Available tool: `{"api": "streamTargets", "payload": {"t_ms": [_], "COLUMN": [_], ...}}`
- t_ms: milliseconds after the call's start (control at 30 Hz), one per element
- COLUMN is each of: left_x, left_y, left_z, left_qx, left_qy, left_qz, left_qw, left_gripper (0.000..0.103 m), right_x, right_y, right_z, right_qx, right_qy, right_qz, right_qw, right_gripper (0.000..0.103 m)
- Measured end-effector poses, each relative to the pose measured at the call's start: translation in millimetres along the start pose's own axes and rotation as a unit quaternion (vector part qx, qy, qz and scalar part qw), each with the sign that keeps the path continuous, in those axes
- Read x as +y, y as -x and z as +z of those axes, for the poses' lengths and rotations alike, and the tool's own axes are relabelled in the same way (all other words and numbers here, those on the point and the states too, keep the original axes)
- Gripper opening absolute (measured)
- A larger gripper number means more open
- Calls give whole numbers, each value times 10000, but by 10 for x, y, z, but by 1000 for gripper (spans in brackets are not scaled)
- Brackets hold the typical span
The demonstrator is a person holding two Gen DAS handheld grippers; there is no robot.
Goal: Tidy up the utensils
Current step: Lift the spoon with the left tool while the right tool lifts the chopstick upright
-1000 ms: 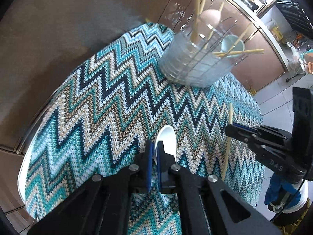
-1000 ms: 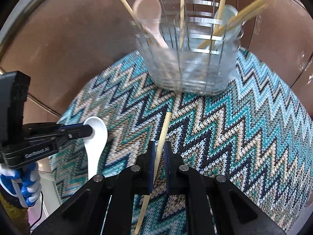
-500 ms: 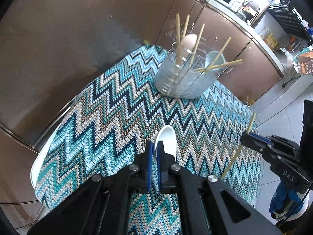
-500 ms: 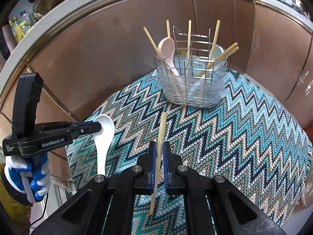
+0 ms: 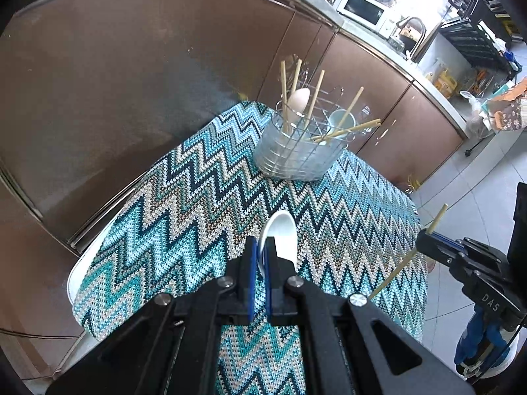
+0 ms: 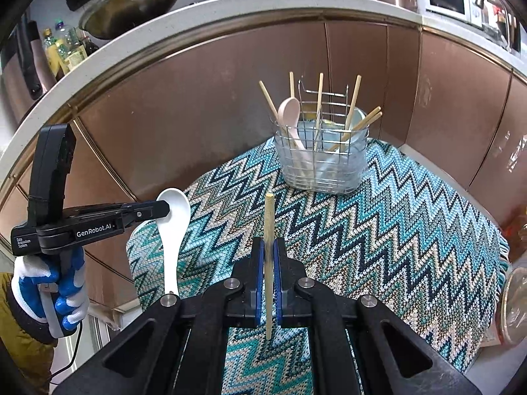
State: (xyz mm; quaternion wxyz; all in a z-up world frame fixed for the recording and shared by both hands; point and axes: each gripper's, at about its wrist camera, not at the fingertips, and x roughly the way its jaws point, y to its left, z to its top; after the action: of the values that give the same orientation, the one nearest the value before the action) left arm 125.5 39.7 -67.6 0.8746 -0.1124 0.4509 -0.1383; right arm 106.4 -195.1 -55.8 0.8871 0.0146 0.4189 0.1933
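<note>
Brown cabinet fronts [image 6: 204,105] curve behind a table covered with a teal, white and dark zigzag cloth [image 6: 378,237]; a microwave [image 5: 364,8] sits on the counter at upper right of the left wrist view.

Holder [image 6: 324,158]: a wire basket with a frosted liner, standing on the cloth at centre-upper frame in both views. It contains a pink spoon [image 6: 290,115], bowl up, several wooden chopsticks leaning at different angles, and a pale blue-green spoon [image 5: 342,120] seen only in the left view.

Spoon [image 6: 173,230]: white, glossy, deep-bowled. In the right view it sits at left of frame, bowl uppermost, handle hanging down, clear of the cloth.

Chopstick [image 6: 268,263]: plain light wood, straight. It stands near vertical at lower centre of the right view.

Left gripper [image 5: 259,260]: fingers closed tight on the spoon near the base of its bowl. A hand [image 6: 49,293] in a white and blue glove grips its handle at lower left of the right view.

Right gripper [image 6: 268,260]: blue pads pinched narrowly on the chopstick around its mid-length, stick ends projecting above and below the fingers. In the left view this gripper appears at the right edge, chopstick tilted.
</note>
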Motion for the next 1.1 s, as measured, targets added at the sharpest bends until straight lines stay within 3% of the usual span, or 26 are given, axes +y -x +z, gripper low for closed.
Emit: {"api": "streamTargets", "payload": {"t_ms": [700,1100], "left_x": [-59,-106], "left_y": [503,727], "left_z": [-86,-5], "left_qx": [-515,-1111], "left_qy": [-18,-179], "left_qz": [61,284], "left_qw": [9987,9932], "left_gripper": [3,3], "right_x": [219,262], "right_y": [521,644], "right_z": [-60,6], "right_qx": [-562,-962], "right_qy": [150,252], "right_qz": [-79,-78], "right_qw": [9983,9950], "right_gripper": [6,6]}}
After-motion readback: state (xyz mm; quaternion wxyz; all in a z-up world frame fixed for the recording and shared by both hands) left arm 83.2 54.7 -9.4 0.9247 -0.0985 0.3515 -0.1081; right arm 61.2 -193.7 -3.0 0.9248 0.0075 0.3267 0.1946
